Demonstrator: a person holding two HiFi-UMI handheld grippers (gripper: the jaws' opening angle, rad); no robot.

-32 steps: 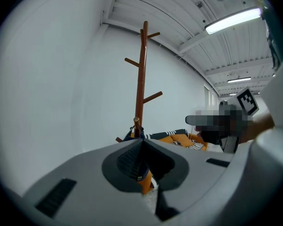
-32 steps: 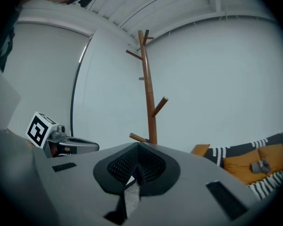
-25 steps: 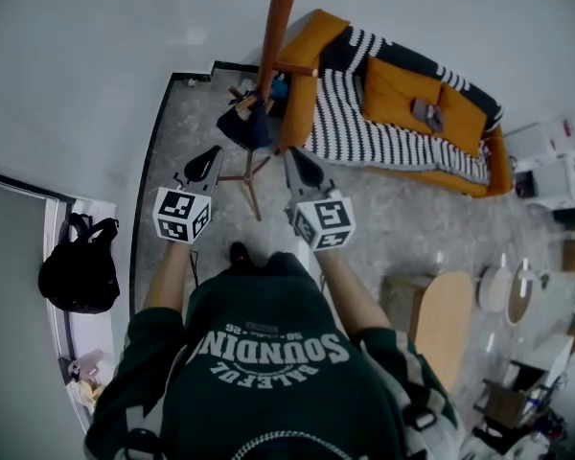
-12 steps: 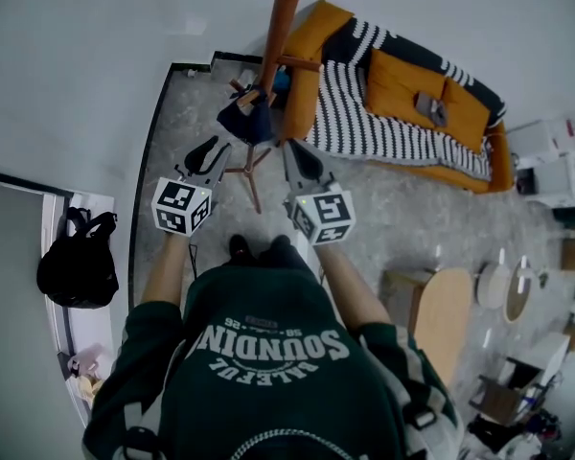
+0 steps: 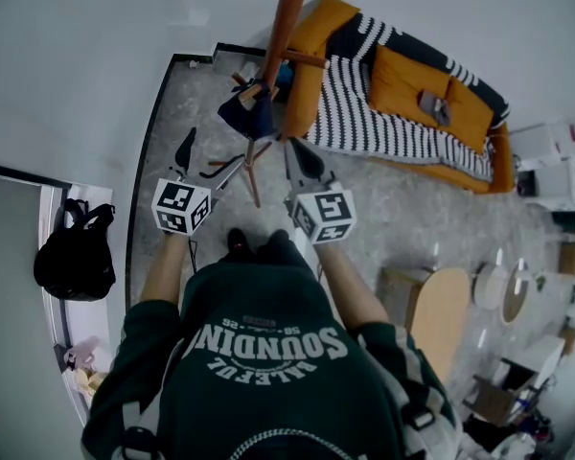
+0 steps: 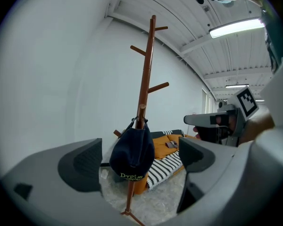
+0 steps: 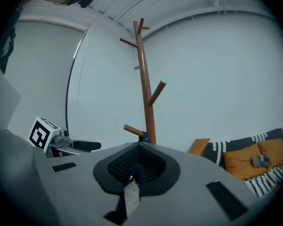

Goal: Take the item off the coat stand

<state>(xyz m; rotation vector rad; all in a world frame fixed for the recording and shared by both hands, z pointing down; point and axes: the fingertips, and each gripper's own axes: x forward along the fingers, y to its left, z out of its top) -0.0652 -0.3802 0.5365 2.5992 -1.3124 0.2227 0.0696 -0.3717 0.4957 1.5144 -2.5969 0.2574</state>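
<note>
A dark navy cap (image 5: 249, 116) hangs on a low peg of the brown wooden coat stand (image 5: 288, 22). My left gripper (image 5: 207, 155) is just short of the cap, a little to its left. Its jaws have just been opening and now stand wide with nothing between them. In the left gripper view the cap (image 6: 132, 153) shows beyond the gap between the pads (image 6: 80, 166), on the stand (image 6: 146, 79). My right gripper (image 5: 300, 157) is shut and empty, to the right of the cap. In the right gripper view the shut gripper (image 7: 137, 166) points at the stand (image 7: 145, 88).
An orange sofa (image 5: 307, 65) with a striped blanket (image 5: 364, 123) stands behind the stand. A black backpack (image 5: 72, 262) lies on a white ledge at the left. A round wooden table (image 5: 446, 319) is at the right. The stand's feet (image 5: 252, 175) spread over the grey floor.
The left gripper's jaws have swung from shut to wide open. Both grippers stay where they were in front of the cap. The right gripper stays shut.
</note>
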